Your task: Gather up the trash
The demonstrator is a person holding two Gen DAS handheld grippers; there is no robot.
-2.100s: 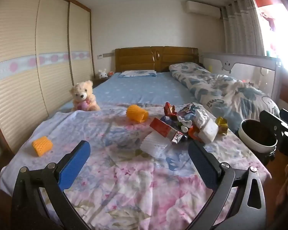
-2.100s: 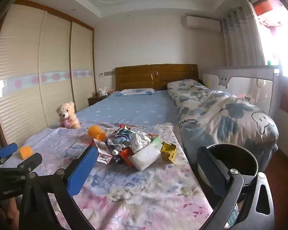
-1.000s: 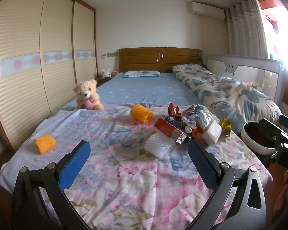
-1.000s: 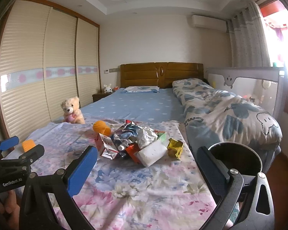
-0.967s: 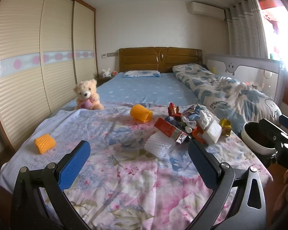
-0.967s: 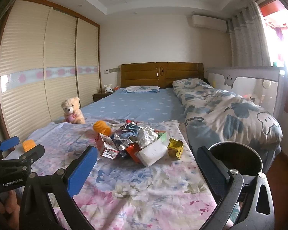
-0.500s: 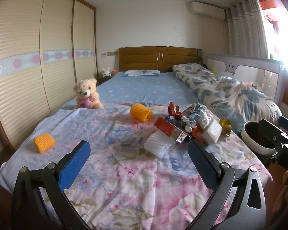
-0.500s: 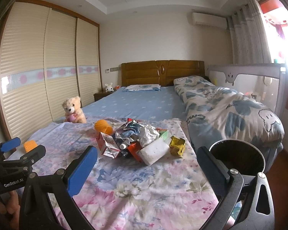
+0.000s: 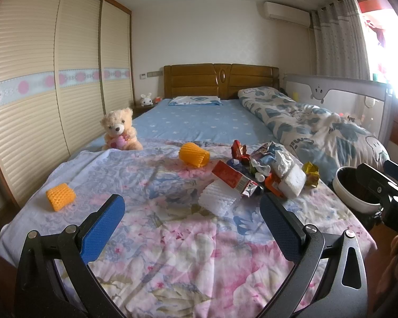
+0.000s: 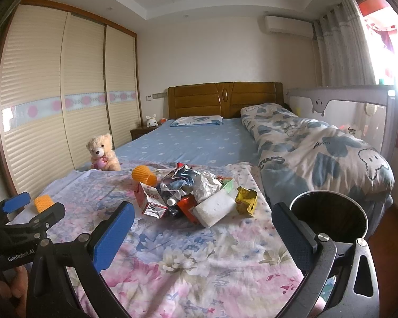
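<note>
A bedroom with a wide bed [image 9: 204, 122] fills both views, its near end covered by a floral sheet [image 9: 172, 238] in pinks and blues. On that sheet, toward the right side of the bed, lies the trash pile [image 10: 196, 193]: a crumpled silver wrapper [image 10: 205, 186], a red-and-white carton [image 10: 150, 201] tipped on its side, a white foam block [image 10: 215, 212] at the front, and a crinkled yellow-gold wrapper [image 10: 246, 201] just beside the block. In the left wrist view a white ribbed foam piece [image 9: 217, 198] sits just in front of the carton. An orange foam net [image 9: 194, 155] lies near the pile on its far left, and a second orange net [image 9: 60, 196] lies well apart, near the left edge of the sheet. Off the right edge of the bed stands a trash bin [image 10: 329, 214], round, dark inside with a pale rim. The left gripper [image 9: 191, 213] hovers over the near end of the sheet with its fingers spread wide and nothing between them; the right gripper [image 10: 203, 220] likewise hangs wide apart and empty, with the pile ahead of it and the bin just past its right finger. Farther back, a teddy bear [image 9: 119, 129] sits at the left side of the bed, a rolled quilt [image 9: 318, 124] with blue patches lies along the right, and a wooden headboard [image 9: 220, 80] stands against the wall beside a slatted wardrobe [image 9: 53, 84].
</note>
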